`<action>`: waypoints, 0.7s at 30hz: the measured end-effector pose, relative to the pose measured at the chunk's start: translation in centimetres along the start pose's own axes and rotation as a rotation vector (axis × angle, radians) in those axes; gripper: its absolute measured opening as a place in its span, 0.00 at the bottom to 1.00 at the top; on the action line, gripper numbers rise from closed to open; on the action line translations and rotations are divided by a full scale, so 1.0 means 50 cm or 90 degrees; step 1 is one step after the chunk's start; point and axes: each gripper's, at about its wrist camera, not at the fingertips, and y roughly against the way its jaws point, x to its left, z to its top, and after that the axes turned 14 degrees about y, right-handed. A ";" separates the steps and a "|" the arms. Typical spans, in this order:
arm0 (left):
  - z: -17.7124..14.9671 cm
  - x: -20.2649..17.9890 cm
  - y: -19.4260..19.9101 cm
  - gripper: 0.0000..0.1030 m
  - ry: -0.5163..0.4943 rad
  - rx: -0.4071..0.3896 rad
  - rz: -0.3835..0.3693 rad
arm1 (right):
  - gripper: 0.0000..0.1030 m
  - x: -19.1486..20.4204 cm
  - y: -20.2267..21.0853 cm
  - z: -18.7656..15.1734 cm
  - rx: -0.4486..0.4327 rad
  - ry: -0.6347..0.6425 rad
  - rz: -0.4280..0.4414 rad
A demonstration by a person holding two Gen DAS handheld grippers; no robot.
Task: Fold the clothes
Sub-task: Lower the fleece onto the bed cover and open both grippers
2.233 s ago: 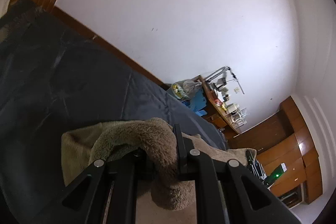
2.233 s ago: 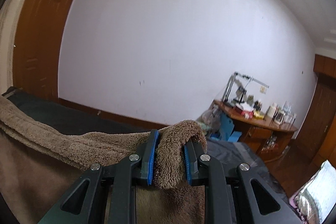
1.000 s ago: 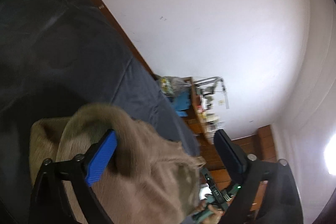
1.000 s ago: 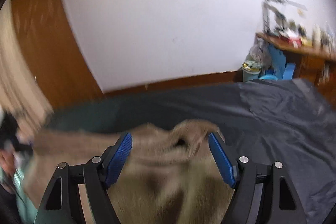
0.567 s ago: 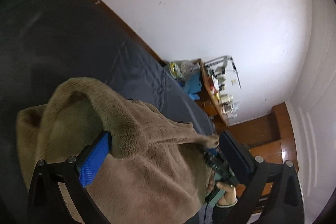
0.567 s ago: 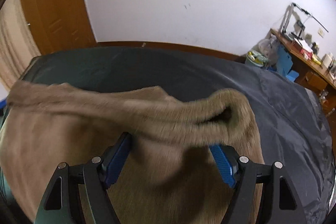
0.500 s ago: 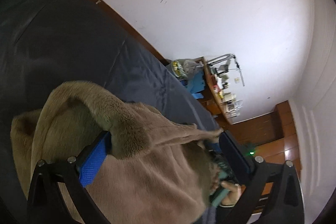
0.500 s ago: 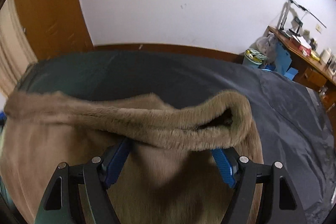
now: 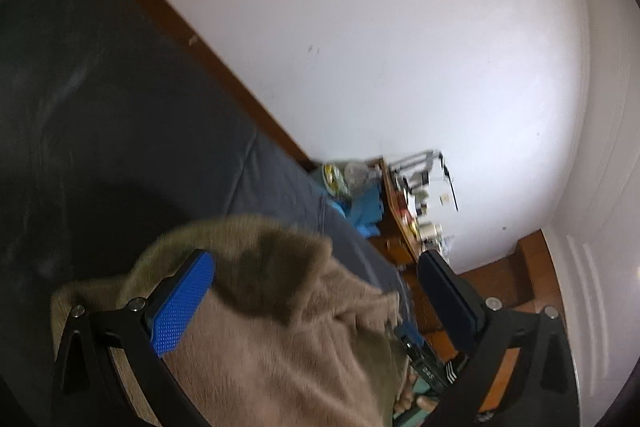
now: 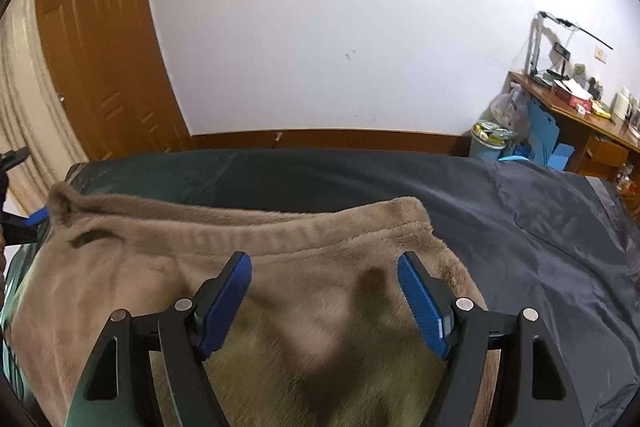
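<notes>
Now both tools gape, brown fleece garment [image 10: 248, 267] flat on dark bedcover [image 10: 540, 227]; white wall (wooden door [image 10: 100, 39])

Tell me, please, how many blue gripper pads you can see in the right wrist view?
3: two on the right gripper, one per finger, left and right, over the brown fleece garment; one at the left edge.

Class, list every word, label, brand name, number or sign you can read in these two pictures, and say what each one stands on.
None can be read.
Red box on the wooden desk: any print is too small to read.
Bottles and jars on the desk: too blurred to read.
Brown fleece garment: no label or tag shows.
Blue gripper pads: dotted texture only, no lettering.
</notes>
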 end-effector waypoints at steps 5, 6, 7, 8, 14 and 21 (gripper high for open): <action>-0.046 -0.027 -0.034 0.99 -0.030 0.066 -0.003 | 0.75 0.044 -0.014 -0.011 0.058 0.032 0.004; -0.049 -0.036 -0.048 0.99 -0.035 0.076 0.003 | 0.75 0.047 -0.018 -0.015 0.065 0.027 0.006; -0.053 -0.045 -0.061 0.99 -0.039 0.085 0.009 | 0.75 0.049 -0.022 -0.019 0.071 0.022 0.006; -0.052 -0.053 -0.073 0.99 -0.043 0.090 0.016 | 0.75 0.049 -0.027 -0.026 0.077 0.014 0.004; 0.003 -0.076 -0.089 0.99 -0.004 0.027 0.005 | 0.75 0.041 -0.019 -0.050 0.072 -0.008 -0.006; -0.038 -0.052 -0.048 0.99 -0.046 0.045 0.044 | 0.75 0.048 0.031 -0.076 0.046 0.021 -0.043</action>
